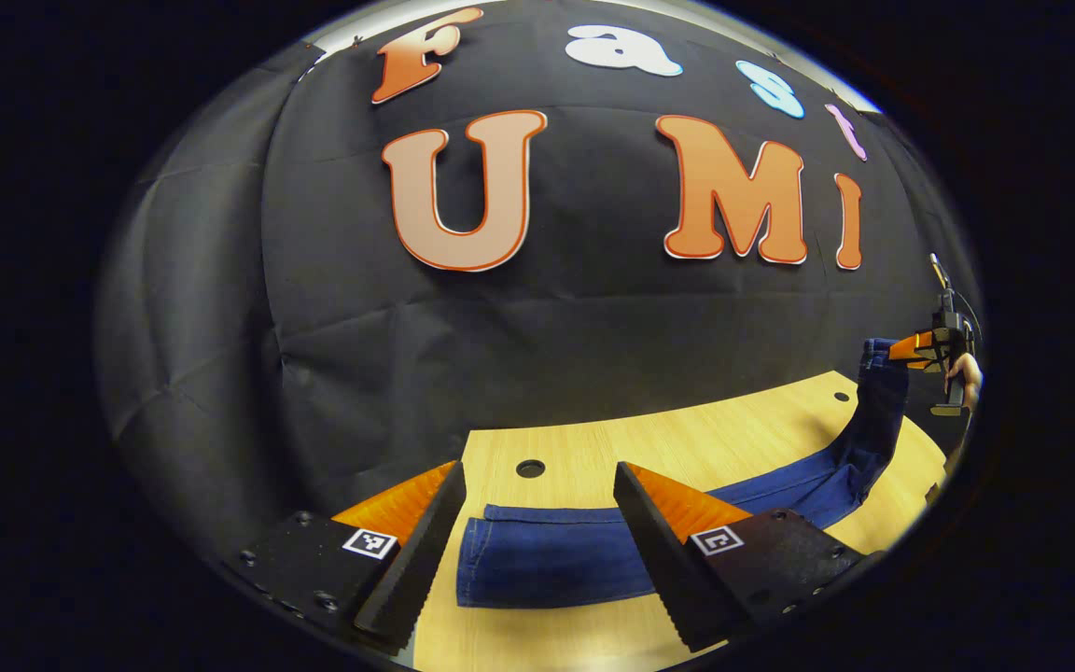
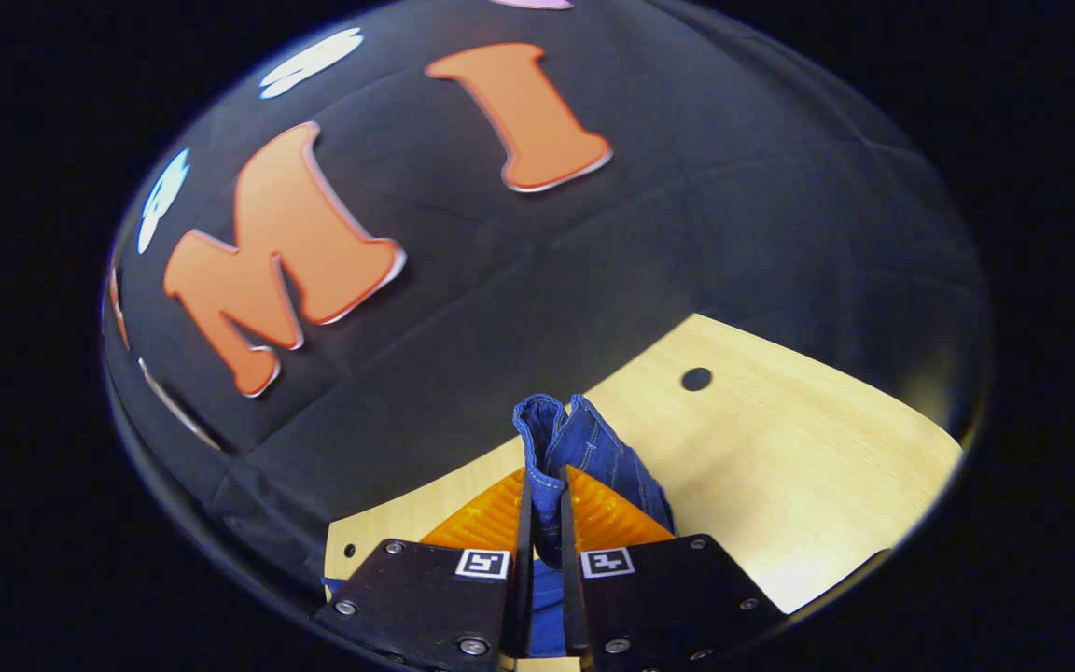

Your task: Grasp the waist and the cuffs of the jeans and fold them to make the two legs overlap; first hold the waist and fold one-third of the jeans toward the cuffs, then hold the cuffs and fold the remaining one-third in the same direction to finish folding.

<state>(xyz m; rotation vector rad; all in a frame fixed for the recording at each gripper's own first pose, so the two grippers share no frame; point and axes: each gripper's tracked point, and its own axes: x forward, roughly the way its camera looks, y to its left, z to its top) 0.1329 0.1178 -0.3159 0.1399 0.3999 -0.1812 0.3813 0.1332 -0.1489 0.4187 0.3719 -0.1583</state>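
The dark blue denim jeans point(image 1: 584, 551) lie along the pale wooden table point(image 1: 733, 439), limp and fairly heavy. Their far right end hangs pinched in the right gripper point(image 2: 545, 509). Left gripper point(image 1: 537, 551) gapes wide, empty, over the near end; take the hem edge.

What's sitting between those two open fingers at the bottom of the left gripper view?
In the left gripper view, the left gripper is open, and between its fingers lie the flat end of the jeans and bare wooden table beyond.
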